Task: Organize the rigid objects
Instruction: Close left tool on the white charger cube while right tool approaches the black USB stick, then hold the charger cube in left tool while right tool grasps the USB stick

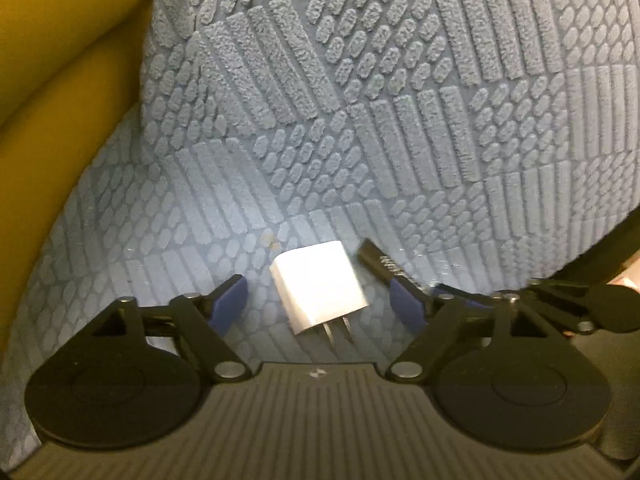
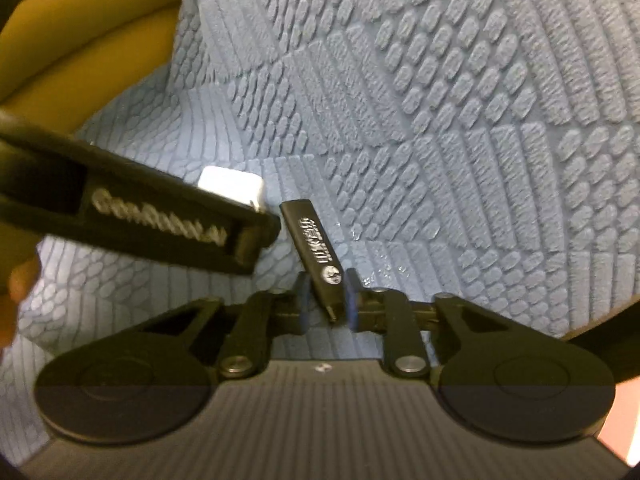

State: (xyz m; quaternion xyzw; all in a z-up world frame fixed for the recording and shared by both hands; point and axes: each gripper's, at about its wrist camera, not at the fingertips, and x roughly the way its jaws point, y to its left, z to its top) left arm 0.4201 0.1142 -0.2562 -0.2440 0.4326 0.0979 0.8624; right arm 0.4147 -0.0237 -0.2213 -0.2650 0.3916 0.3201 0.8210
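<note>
Fingers of the left gripper [image 1: 320, 300] stood spread around the white charger [image 1: 318, 286], low centre; closing squarely would seat it, while the right gripper [image 2: 325, 294] pinched a black stick [image 2: 314, 242].

Both fisheye views are dim and bluish, curving strongly at the edges. Glare washes out the white charger [image 1: 320, 286]. Close foreground parts look soft; the textured blue fabric [image 1: 360, 100] stays fairly sharp.

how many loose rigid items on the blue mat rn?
2. White square plug adapter lies between the open left gripper fingers, untouched. Black stick with silver lettering is clamped in the right gripper. More could sit behind the grippers.
</note>
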